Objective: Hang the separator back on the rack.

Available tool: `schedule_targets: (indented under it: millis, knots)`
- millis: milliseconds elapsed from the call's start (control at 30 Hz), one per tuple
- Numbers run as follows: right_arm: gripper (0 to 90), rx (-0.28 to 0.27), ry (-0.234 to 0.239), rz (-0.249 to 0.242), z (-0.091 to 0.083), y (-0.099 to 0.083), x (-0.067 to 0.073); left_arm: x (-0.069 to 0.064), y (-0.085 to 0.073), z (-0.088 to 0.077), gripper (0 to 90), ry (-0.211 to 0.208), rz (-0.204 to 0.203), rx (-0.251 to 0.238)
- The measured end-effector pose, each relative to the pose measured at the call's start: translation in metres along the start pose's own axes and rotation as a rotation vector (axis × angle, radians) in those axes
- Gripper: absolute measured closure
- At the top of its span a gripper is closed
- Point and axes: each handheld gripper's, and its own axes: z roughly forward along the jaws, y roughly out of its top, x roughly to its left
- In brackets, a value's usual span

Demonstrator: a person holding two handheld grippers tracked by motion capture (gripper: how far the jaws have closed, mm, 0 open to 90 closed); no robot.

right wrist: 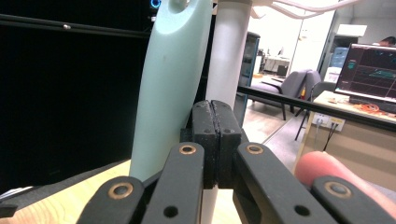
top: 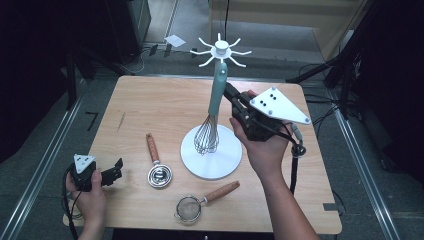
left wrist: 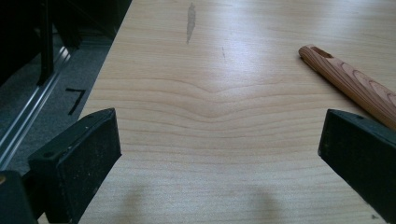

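A light wooden desk (top: 150,100) seen from above carries four kitchen things: one white hanging stand with a round base and hooked arms on top (top: 211,159), one whisk with a pale mint handle and wire loops (top: 214,107), one small metal spoon-shaped cup with a reddish wooden handle (top: 159,167) and one small mesh strainer with a wooden handle (top: 197,204).

The whisk hangs upright against the stand's pole, at the desk's centre. The right claw (top: 231,95), held in a hand at about three o'clock, has its two black jaws pressed flat together — nothing between them — with its tip just beside the mint handle (right wrist: 170,84).

The left claw (top: 116,171), at about eight o'clock near the desk's left front corner, stands wide open and holds nothing; bare wood lies between its jaws.

The cup lies at seven o'clock of the stand, the strainer at six o'clock close to the near edge. The desk's far left quarter is open wood.
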Motion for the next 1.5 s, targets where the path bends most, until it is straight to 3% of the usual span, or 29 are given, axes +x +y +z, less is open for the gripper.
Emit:
schedule_targets:
  millis: [133,333,567,633,733,767,867,900,967,1067,1167,1200,1267,1367,1467,1500]
  knots:
    - [88.9,-0.002,-0.017,-0.006,-0.001,-0.003,-0.002,-0.002,0.0,0.0,0.0,0.01,0.024,-0.001]
    - [85.7,0.032,-0.055,0.003,-0.009,-0.019,-0.011,-0.002,-0.001,-0.002,0.0,0.013,0.021,-0.021]
    - [78.3,0.112,-0.084,0.052,-0.025,-0.057,-0.022,-0.005,0.0,-0.01,0.0,-0.005,0.034,-0.042]
    - [76.3,0.141,-0.092,0.057,-0.03,-0.07,-0.024,-0.008,0.001,-0.014,5.8,0.002,0.053,-0.058]
    - [74.8,0.167,-0.096,0.067,-0.036,-0.083,-0.025,-0.011,0.002,-0.018,7.8,-0.028,0.061,-0.071]
    - [73.4,0.197,-0.099,0.081,-0.042,-0.1,-0.026,-0.017,0.003,-0.022,7.8,-0.052,0.067,-0.077]
    - [71.7,0.238,-0.101,0.1,-0.05,-0.12,-0.026,-0.024,0.004,-0.026,7.8,-0.08,0.087,-0.076]
    - [71.0,0.251,-0.102,0.113,-0.053,-0.128,-0.026,-0.031,0.004,-0.031,9.9,-0.123,0.104,-0.078]
    - [70.3,0.279,-0.103,0.134,-0.058,-0.142,-0.024,-0.04,0.005,-0.034,23.1,-0.124,0.138,-0.06]
    - [70.1,0.317,-0.096,0.156,-0.064,-0.163,-0.021,-0.052,0.006,-0.038,24.7,-0.187,0.161,-0.036]
    - [70.3,0.345,-0.081,0.185,-0.069,-0.178,-0.017,-0.061,0.005,-0.04,30.8,-0.202,0.174,-0.027]
    - [70.3,0.35,-0.077,0.191,-0.071,-0.182,-0.016,-0.074,0.003,-0.043,30.6,-0.227,0.213,0.003]
    - [70.3,0.36,-0.074,0.204,-0.074,-0.189,-0.012,-0.088,-0.001,-0.047,30.5,-0.264,0.27,0.008]
    - [70.1,0.379,-0.068,0.217,-0.078,-0.199,-0.005,-0.106,-0.01,-0.055,33.6,-0.354,0.306,0.009]
    - [69.7,0.407,-0.051,0.241,-0.078,-0.207,0.004,-0.113,-0.015,-0.057,50.2,-0.452,0.285,0.017]
    - [69.8,0.413,-0.043,0.256,-0.079,-0.209,0.007,-0.115,-0.015,-0.056,54.2,-0.522,0.268,0.033]
